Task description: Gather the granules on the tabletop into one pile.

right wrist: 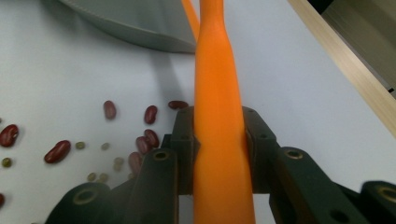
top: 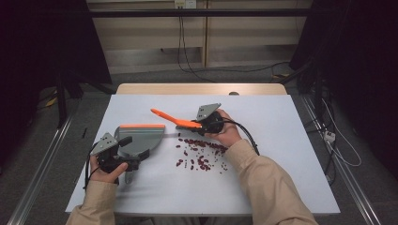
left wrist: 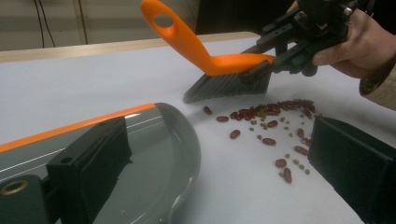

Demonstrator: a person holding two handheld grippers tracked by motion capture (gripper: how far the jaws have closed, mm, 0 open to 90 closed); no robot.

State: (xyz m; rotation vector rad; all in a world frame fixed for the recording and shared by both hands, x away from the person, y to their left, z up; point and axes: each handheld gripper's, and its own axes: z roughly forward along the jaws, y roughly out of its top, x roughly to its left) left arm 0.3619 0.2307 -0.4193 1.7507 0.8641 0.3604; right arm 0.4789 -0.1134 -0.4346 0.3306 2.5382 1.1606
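Beans (top: 199,154), dark red with small green ones mixed in, lie scattered on the white table (top: 281,140) just below and beside the right gripper (top: 202,124), between it and the left gripper (top: 133,159). Right gripper: jaws clamped on the orange back of the brush (top: 176,120), one jaw pressed to each side, as its own view shows (right wrist: 219,140). Brush handle rises away from this gripper, ending in a loop with a hole (left wrist: 163,21); the grey bristles (left wrist: 224,86) hang under the orange back and meet the table at the far edge of the beans (left wrist: 266,121). The right hand (top: 230,133) wraps the gripper body from behind. Dustpan (top: 141,138), grey with an orange strip (top: 143,126) along its far lip, lies flat on the table ahead of the left gripper, its curved side wall (left wrist: 187,140) facing the beans and apart from them. Left gripper: jaws stand apart, one over the dustpan (left wrist: 88,163) and one at the bean side (left wrist: 355,168); whether they hold the dustpan's handle cannot be told. The left hand (top: 110,168) holds this gripper from below. Nearest beans lie close to the brush, with a bare gap of table between them and the dustpan.
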